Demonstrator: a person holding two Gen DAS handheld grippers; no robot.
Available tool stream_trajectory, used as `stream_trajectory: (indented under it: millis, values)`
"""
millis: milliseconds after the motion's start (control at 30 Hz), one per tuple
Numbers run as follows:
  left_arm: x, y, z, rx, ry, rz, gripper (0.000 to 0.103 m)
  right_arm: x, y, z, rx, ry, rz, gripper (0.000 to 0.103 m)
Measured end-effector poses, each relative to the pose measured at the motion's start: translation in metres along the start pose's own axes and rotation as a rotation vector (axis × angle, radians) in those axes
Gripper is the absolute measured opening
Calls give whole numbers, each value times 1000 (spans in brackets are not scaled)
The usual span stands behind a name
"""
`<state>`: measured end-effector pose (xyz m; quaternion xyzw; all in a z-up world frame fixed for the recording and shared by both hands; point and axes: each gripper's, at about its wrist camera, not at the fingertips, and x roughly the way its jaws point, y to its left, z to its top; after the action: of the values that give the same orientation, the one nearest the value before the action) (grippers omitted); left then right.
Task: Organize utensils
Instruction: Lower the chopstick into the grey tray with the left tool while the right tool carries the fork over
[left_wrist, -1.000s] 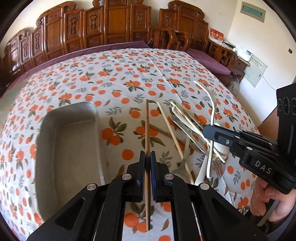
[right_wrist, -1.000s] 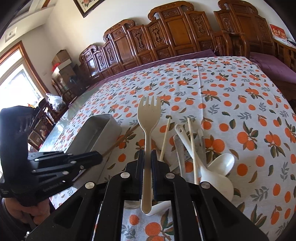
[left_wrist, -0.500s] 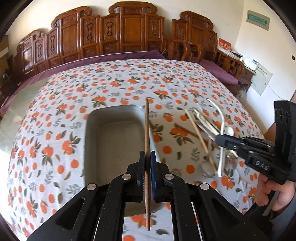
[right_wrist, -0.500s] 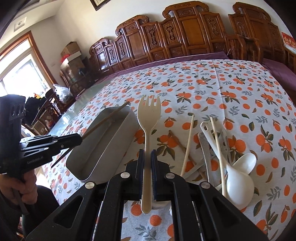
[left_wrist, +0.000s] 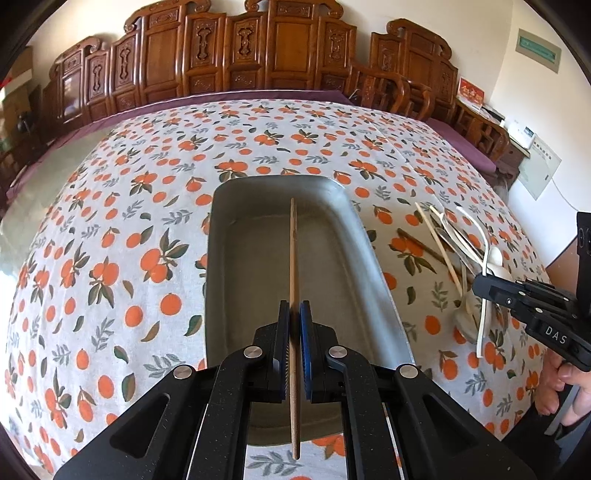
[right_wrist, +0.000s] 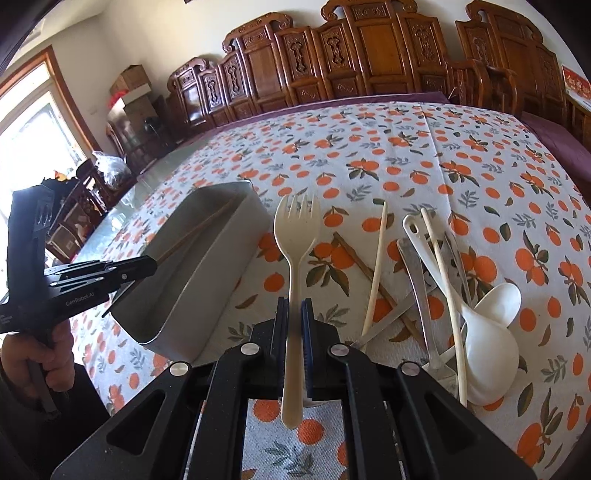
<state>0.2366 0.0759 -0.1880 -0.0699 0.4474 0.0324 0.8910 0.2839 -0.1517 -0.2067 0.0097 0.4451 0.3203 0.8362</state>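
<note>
Your left gripper clamps a brown chopstick lengthwise above the metal tray. Your right gripper pinches a cream fork just beside that tray, with spoons and chopsticks heaped on the orange-print tablecloth to its right.

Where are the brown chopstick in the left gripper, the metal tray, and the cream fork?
brown chopstick (left_wrist: 294, 258), left wrist view, middle of the shaft above the tray.
metal tray (left_wrist: 364, 243), left wrist view, right rim.
cream fork (right_wrist: 297, 225), right wrist view, head below the tines.
</note>
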Motion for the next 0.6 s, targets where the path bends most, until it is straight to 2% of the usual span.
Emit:
stream_trajectory:
  millis: [267, 600]
  values:
    - [1, 16, 1, -31, 4, -15, 5, 3, 15, 8, -14, 4, 5, 9]
    - [-25, 28, 7, -44, -65, -42, 6, -7, 55, 37, -61, -23, 37, 9]
